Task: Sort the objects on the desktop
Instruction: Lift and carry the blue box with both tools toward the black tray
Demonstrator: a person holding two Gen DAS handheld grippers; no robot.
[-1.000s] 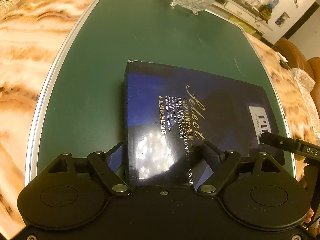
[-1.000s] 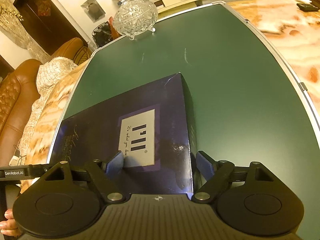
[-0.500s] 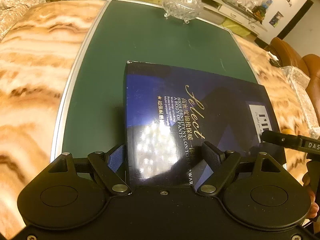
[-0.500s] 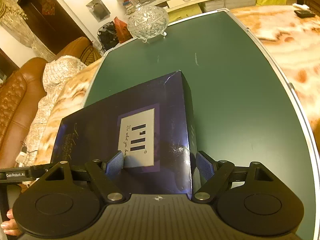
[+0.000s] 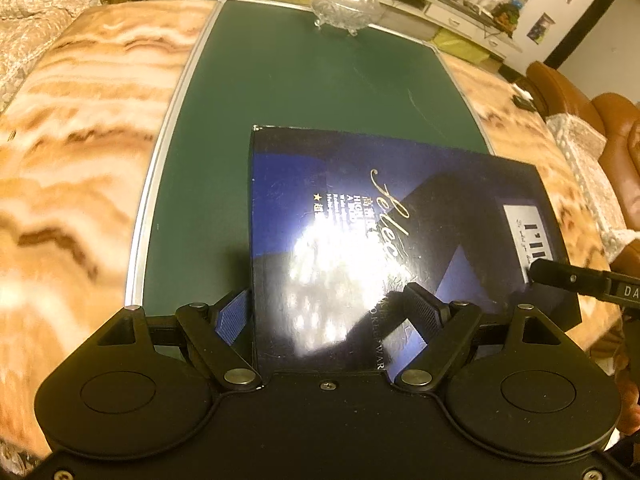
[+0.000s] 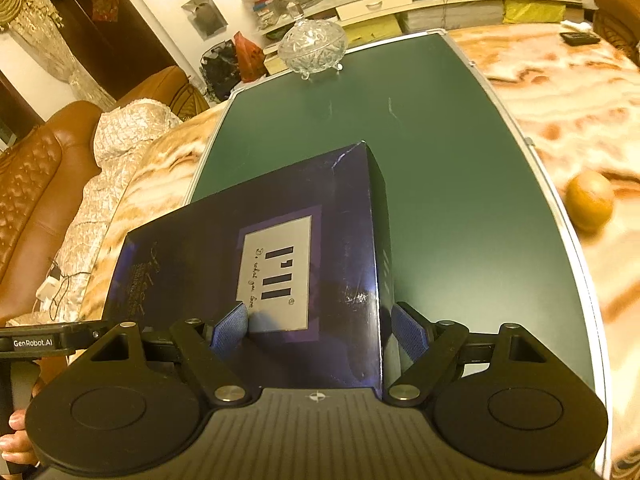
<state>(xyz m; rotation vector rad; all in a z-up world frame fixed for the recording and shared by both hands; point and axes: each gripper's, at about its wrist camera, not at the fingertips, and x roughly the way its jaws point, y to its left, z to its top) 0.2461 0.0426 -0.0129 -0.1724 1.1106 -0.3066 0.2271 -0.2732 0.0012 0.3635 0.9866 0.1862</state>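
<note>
A large flat dark blue box [image 5: 392,232] with gold lettering and a silver label is held up above the green board [image 5: 288,80]. My left gripper [image 5: 328,312] is shut on the box's left end, one finger over and one under it. My right gripper [image 6: 318,326] is shut on the box [image 6: 280,248] at its right end, near the silver label [image 6: 276,268]. The box hangs between both grippers, roughly level. The board also shows in the right wrist view [image 6: 452,184].
A cut-glass lidded bowl [image 5: 344,0] stands at the board's far edge, also in the right wrist view [image 6: 312,46]. An orange fruit [image 6: 590,200] lies on the marble-patterned table right of the board. Brown leather sofas stand beside the table.
Both grippers have risen with the box in them. The board and glass bowl now look farther below and away, and the orange has come into view.
</note>
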